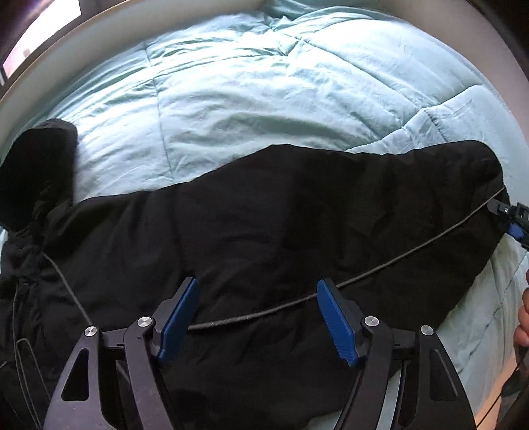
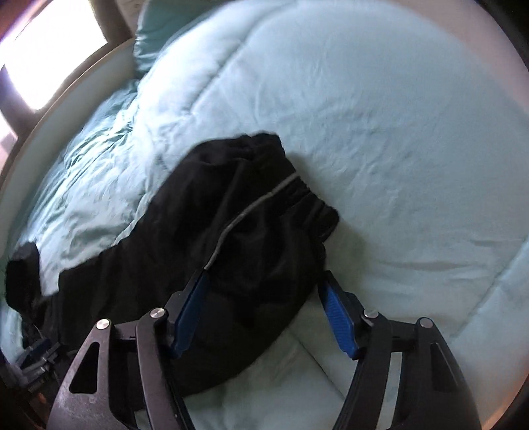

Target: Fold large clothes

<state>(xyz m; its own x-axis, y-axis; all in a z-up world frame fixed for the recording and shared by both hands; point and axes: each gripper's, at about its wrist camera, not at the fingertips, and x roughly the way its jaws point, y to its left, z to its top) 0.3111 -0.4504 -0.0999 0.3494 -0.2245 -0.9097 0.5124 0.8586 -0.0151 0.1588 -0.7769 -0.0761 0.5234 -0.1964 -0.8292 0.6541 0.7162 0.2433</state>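
Observation:
A large black garment (image 1: 264, 225) with a thin grey stripe lies spread across the light blue quilted bed; it looks like trousers, with a gathered waistband end (image 2: 297, 198). My left gripper (image 1: 258, 287) is open, hovering just over the middle of the garment near its front edge. My right gripper (image 2: 264, 281) is open, its jaws on either side of a bunched fold near the waistband end, holding nothing. The right gripper also shows at the far right of the left wrist view (image 1: 512, 218), at the garment's right end.
The pale blue comforter (image 1: 264, 82) covers the bed. A white bed frame edge (image 1: 49, 66) curves along the far left, with a bright window (image 2: 43, 49) beyond. A teal pillow (image 2: 165, 29) lies at the head. The person's hand (image 1: 524, 317) shows at the right edge.

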